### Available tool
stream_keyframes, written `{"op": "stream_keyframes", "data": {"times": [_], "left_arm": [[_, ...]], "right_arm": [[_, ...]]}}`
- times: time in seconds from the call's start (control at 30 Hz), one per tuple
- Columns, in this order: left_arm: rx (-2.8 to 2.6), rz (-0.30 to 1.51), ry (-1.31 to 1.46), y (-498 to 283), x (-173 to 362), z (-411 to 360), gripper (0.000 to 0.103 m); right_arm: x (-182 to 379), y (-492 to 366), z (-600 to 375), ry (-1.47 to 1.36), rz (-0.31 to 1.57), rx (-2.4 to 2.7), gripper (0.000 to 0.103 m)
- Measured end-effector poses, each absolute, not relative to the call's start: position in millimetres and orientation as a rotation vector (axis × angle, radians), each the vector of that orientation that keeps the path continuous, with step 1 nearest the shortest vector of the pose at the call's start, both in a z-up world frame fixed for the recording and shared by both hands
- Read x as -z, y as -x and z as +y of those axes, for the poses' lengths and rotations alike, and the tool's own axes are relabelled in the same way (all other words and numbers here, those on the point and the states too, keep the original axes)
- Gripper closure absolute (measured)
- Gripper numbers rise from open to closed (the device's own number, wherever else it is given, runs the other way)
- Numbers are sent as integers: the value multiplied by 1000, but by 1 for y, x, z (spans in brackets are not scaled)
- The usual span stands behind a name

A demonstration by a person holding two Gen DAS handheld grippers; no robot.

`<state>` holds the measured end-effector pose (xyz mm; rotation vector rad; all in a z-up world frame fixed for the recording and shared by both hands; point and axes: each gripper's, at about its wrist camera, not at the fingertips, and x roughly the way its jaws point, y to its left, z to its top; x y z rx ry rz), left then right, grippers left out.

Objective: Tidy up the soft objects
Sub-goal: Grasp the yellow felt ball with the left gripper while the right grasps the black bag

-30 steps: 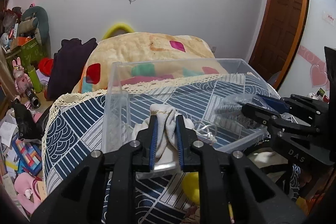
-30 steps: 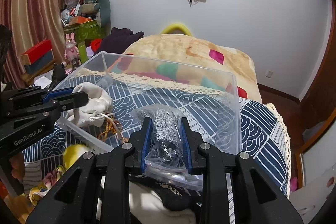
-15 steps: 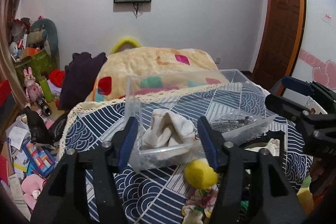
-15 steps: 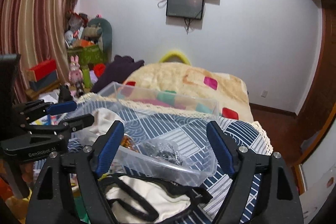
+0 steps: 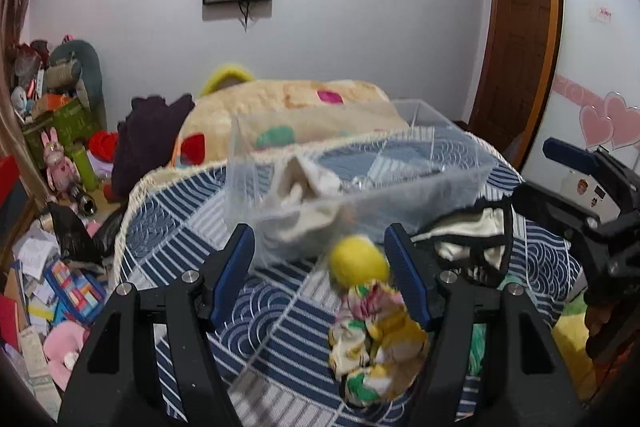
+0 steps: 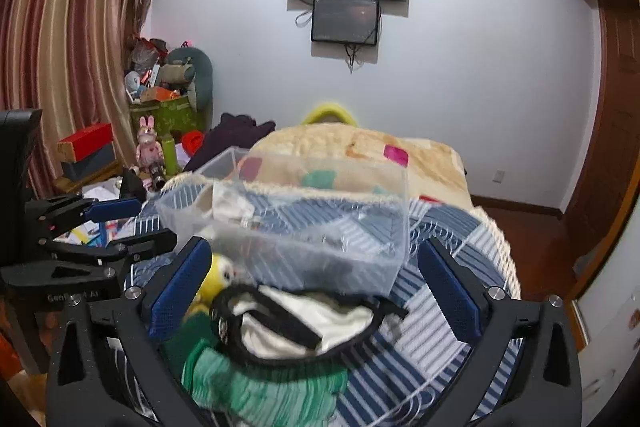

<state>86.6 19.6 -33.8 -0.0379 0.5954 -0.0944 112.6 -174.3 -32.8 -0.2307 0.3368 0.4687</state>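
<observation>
Both tongs have let go and pulled back from the clear bin: left tongs and right tongs gape empty. The cream cloth lies inside the bin on the table.

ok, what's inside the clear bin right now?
In the clear bin, a cream cloth bundle sits at its left end. The right end holds something dark and shiny, too blurred to identify. The bin's floor under the bundle is hidden.
</observation>
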Motion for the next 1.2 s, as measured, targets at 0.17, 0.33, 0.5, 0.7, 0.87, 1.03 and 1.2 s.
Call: {"op": "stream_keyframes", "data": {"times": [0.17, 0.33, 0.5, 0.7, 0.87, 1.03, 1.2], "left_arm": [[70, 601, 26, -81, 48, 19, 36], [98, 619, 28, -81, 57, 13, 39], [130, 631, 53, -91, 59, 10, 41], [162, 673, 85, -112, 66, 6, 46], [173, 711, 98, -129, 76, 3, 53], [195, 718, 100, -129, 82, -3, 64], [192, 702, 69, -120, 81, -7, 66]], "right_arm": [[53, -105, -174, 243, 371, -460, 0], [68, -101, -173, 235, 408, -480, 0], [79, -110, -171, 240, 455, -474, 0], [88, -118, -168, 244, 483, -462, 0], [89, -118, -169, 233, 476, -466, 9], [86, -117, -174, 219, 471, -475, 40], [84, -120, -183, 188, 494, -490, 77]]}}
